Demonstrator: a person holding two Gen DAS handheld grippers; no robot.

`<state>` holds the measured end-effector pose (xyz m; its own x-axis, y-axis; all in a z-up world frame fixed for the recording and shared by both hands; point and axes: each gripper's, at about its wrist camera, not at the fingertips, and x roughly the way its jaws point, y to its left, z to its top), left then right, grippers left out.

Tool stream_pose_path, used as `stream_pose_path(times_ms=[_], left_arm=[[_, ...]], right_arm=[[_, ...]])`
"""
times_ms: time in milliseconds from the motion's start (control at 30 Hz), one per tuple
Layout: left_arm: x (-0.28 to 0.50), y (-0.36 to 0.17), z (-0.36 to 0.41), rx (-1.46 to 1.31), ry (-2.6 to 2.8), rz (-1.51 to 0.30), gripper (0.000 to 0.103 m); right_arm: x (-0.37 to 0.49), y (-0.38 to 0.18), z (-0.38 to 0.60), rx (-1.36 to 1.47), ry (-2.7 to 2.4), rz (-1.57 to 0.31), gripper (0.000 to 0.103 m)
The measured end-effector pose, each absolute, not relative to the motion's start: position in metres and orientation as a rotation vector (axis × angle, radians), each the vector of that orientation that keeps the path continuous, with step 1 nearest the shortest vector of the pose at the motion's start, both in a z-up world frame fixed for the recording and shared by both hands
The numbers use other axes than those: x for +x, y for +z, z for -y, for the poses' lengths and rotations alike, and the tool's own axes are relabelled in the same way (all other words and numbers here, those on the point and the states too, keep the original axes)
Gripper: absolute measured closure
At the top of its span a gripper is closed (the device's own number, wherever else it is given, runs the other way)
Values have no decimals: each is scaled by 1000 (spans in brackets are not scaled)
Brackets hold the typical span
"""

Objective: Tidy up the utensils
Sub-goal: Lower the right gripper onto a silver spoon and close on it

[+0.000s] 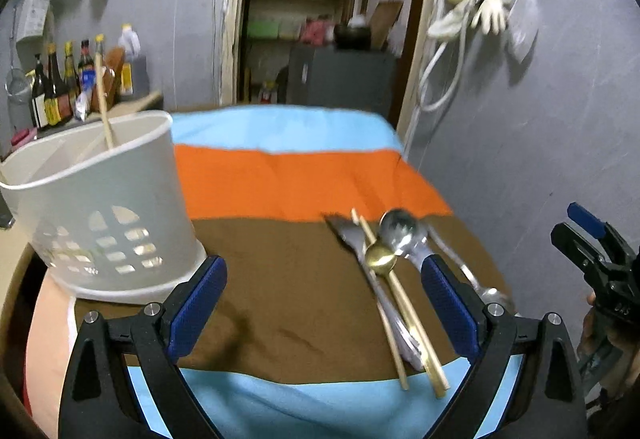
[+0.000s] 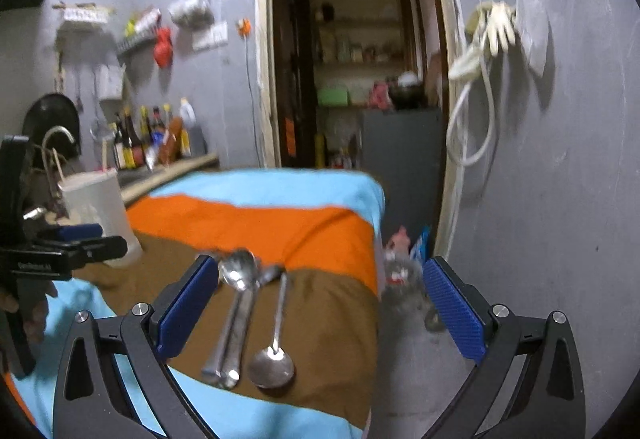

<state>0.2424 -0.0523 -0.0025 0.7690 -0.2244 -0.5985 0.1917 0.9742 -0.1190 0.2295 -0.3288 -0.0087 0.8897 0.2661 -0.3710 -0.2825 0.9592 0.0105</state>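
A white utensil holder (image 1: 108, 207) stands at the left on the striped cloth, with one wooden chopstick (image 1: 103, 99) in it. A pile of utensils lies to the right: a dark fork (image 1: 348, 235), a gold spoon (image 1: 382, 259), wooden chopsticks (image 1: 400, 303) and a silver spoon (image 1: 400, 229). My left gripper (image 1: 324, 303) is open and empty above the brown stripe, between holder and pile. My right gripper (image 2: 320, 303) is open and empty over the silver spoons (image 2: 240, 303) and a ladle-like spoon (image 2: 274, 359). The holder also shows in the right wrist view (image 2: 100, 211).
The table with its blue, orange and brown cloth (image 1: 288, 175) ends near a grey wall (image 1: 540, 119) on the right. A doorway (image 1: 320, 19) opens behind. Sauce bottles (image 1: 60, 83) stand on a counter at the back left. Items lie on the floor (image 2: 404, 271) beside the table.
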Motion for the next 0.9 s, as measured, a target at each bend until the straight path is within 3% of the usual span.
stream_pose_path(times_ms=[200,267,500,633,900], left_arm=[[261,-17,54,-51,-241,-742,9],[266,-20,55,-45,-253,-759,9],[294,-32,61,-54,-307,-839,43],[316,-40,59,-116,-344,-906,62],[344,-40,44,-244,-393,-951,77]], right_arm=[[253,-30,328,-45,304,-509,0],[259,-34,326,-45,319,-540,5],[272,-49,315,-93,358,-630,37],[277,-55,307,-121,383,-671,47],[295,-67,298,-130,413,-747,58]])
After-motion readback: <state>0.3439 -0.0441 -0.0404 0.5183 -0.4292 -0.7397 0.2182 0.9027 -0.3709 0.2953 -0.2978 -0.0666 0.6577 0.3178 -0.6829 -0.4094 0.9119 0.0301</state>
